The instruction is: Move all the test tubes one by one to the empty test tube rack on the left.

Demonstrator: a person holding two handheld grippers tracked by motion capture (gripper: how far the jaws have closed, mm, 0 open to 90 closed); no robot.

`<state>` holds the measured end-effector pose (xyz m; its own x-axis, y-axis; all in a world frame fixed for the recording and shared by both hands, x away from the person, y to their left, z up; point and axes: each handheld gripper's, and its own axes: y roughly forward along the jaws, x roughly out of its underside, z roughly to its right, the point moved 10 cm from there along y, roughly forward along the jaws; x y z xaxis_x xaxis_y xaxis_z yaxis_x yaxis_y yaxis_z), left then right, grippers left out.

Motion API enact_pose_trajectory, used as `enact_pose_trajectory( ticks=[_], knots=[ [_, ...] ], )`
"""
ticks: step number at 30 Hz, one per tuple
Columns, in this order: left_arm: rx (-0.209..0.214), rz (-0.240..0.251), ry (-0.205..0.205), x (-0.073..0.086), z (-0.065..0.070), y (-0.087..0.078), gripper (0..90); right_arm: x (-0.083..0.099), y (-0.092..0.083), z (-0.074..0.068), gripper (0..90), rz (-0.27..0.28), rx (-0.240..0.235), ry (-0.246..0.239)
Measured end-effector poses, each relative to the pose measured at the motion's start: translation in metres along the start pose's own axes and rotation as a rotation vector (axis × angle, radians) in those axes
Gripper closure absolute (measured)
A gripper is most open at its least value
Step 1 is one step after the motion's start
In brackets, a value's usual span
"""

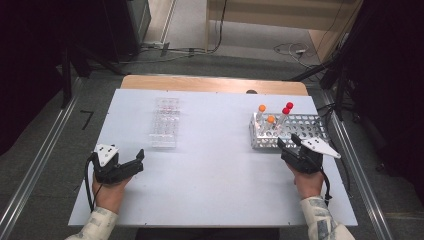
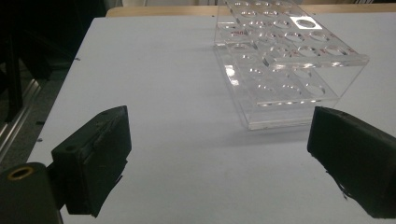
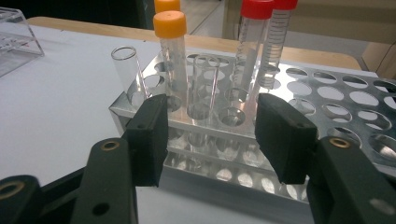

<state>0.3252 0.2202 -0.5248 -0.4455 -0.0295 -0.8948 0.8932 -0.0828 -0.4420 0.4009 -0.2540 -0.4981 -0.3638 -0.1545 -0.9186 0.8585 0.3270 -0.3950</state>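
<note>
Right tongs [image 3: 210, 135] half spread, unpinching, at the metal rack [image 3: 327, 93]; open tube [image 3: 204, 86] stands upright.

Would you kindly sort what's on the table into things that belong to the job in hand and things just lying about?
In the job:
- right gripper, fingers part open at the rack's near edge
- metal rack
- uncapped glass tube in front of that gripper
- orange-capped tubes
- red-capped tubes

Lying about:
- clear plastic rack, holding nothing
- left gripper, open over bare table
</note>
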Motion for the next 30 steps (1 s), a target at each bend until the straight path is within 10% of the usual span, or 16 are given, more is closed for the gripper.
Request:
enact_pose_trajectory(
  ticks=[30],
  knots=[
    [0.003,0.003,0.006,0.000,0.002,0.000,6.7,-0.002,0.033,-0.004,69.3,0.002,-0.014,0.034]
  ],
)
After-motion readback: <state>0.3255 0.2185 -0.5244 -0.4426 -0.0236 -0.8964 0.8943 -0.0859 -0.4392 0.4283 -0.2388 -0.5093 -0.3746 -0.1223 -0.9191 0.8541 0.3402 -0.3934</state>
